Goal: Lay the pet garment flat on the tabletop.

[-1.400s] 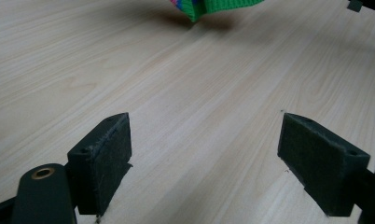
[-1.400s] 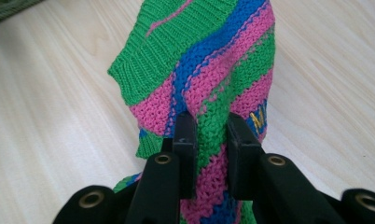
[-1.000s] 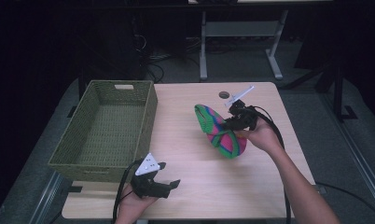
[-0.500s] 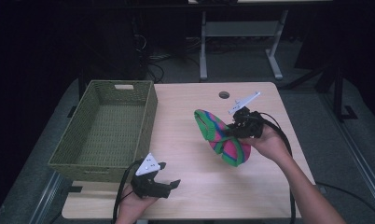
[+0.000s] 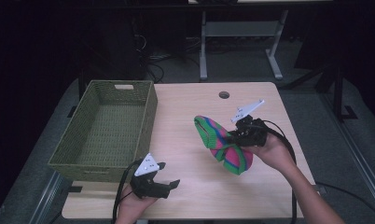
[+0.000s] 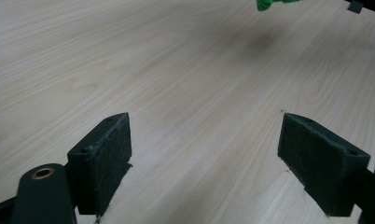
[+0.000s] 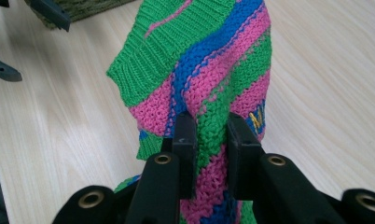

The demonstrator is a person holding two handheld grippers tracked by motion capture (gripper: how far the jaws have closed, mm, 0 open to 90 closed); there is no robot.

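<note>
Camera layout: one fixed overhead, two riding the grippers.

From the high view I look forward and down across the whole table (image 5: 190, 107), set well back. My left gripper view sits low and close over bare tabletop, facing the knitted piece (image 6: 269, 3) at its top edge. My right gripper view is hard up against that knitted piece (image 7: 209, 70); all three views share it.

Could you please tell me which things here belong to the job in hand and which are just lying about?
Likely in use:
- knitted striped cloth, pinched in the right gripper
- green basket, perhaps its destination

Idle:
- left gripper, jaws open over the table
</note>
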